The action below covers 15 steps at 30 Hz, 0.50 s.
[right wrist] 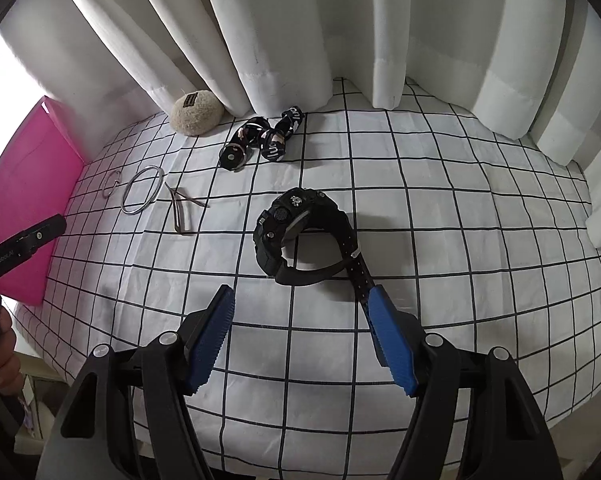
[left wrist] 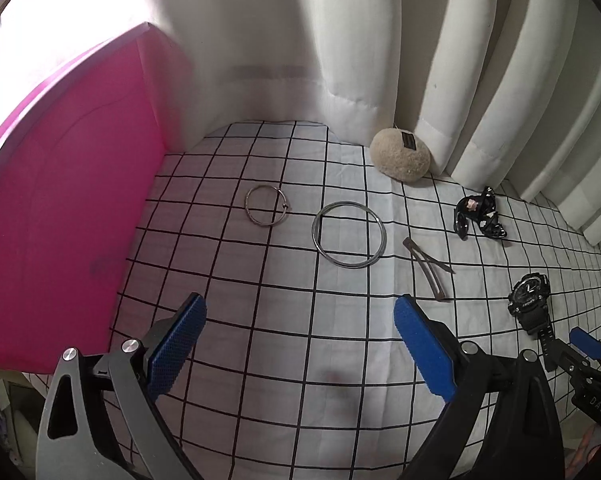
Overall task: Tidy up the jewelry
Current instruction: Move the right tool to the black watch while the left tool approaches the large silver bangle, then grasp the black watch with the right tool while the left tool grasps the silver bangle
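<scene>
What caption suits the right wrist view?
Open right tool poised before black watch on grid-pattern sheet.

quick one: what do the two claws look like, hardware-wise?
Both match. The left claw and right claw each have two blue, ridged rubber pads on black brackets, silver round pivot bolts, and curved linkage arms with cutouts. Body lettering: "GenRobot.AI" on the left, "DAS" on the right. No cables visible.

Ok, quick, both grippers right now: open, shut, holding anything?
Left gripper: open, holding nothing, above the checked sheet.
Right gripper: open, holding nothing; the black watch lies just ahead, its strap end by the right finger.
</scene>
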{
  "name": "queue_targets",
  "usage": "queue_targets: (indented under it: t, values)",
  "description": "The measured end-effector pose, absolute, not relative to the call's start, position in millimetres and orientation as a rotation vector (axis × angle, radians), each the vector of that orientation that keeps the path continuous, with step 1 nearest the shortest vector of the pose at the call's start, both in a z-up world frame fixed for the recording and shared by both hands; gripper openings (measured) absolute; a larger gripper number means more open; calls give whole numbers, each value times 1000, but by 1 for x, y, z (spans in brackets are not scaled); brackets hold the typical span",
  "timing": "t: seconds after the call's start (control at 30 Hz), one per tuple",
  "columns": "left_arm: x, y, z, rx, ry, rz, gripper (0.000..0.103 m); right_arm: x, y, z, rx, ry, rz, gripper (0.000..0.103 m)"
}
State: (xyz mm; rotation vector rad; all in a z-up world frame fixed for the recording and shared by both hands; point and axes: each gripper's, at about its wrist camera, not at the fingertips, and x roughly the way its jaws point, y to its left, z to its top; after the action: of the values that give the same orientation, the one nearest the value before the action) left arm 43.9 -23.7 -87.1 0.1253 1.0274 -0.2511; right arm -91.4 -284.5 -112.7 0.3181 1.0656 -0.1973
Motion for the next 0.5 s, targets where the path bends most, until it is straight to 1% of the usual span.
queue_targets:
  t: [0.2, 0.5]
  values:
    - [60, -36, -116, 129, 1068, -224, 93, -81, -289, -129, 294, 1069, -182, 66]
    - [88, -59, -141, 133, 1070, -236, 93, -73, -291, -146, 293, 1064, -138, 66]
